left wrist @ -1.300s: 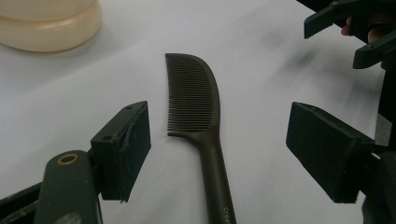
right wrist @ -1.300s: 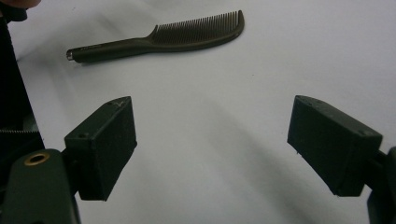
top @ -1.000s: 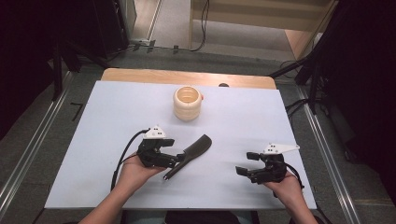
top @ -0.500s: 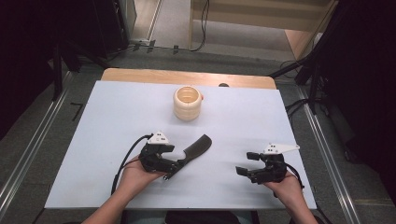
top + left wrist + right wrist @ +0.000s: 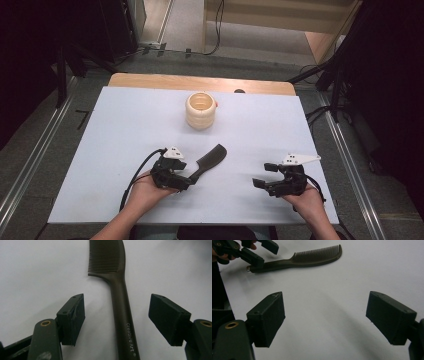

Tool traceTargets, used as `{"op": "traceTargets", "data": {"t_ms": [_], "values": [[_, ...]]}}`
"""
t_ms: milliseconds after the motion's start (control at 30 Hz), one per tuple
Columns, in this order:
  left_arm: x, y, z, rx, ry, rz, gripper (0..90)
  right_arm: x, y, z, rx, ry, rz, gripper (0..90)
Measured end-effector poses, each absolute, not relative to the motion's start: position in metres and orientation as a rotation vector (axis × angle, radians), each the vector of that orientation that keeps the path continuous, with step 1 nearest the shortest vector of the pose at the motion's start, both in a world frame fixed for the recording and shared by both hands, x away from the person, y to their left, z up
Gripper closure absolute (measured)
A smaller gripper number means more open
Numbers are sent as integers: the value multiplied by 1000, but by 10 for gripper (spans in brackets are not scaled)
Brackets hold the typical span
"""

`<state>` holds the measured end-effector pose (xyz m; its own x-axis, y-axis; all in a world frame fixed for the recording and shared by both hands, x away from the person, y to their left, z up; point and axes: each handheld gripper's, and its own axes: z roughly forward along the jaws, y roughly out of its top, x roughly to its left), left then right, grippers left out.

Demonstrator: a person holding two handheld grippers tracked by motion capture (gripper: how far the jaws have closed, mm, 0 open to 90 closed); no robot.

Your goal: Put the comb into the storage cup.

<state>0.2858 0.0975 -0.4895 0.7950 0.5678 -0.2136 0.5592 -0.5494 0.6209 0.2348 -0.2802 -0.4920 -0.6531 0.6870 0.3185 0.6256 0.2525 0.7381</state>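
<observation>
Looking down from the high view, the comb (image 5: 207, 162) lies on the table (image 5: 125, 125) at 6 o'clock of the cup (image 5: 201, 110); the right tongs (image 5: 262, 181) hover open, well apart.

In the left gripper view, the left tongs (image 5: 116, 317) straddle the handle, open; closing off-centre could skid the flat comb. Handle reads "Creative Art".

In the right gripper view, no writing is legible.

Comb (image 5: 120, 302) cut off at top and bottom edges of left gripper view; tooth end and handle tip unseen there. Handle end hidden under left gripper (image 5: 181, 179) in high view. Small orange thing (image 5: 216, 105) behind ribbed cup (image 5: 201, 110), too small to identify.
</observation>
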Motion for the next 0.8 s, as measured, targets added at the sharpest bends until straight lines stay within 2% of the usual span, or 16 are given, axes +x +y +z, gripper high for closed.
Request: {"op": "traceTargets", "data": {"t_ms": [233,333,667,800], "values": [[285,95,-493,2320,828,31,342,235,-280,-492,1276,2432,1379,137],[283,94,-494,2336,819,37,407,235,-280,-492,1278,2432,1378,137],[277,88,-494,2372,805,133,546,235,-280,-492,1283,2431,1370,137],[271,83,-495,2407,782,230,624,235,-280,-492,1288,2429,1368,137]]}}
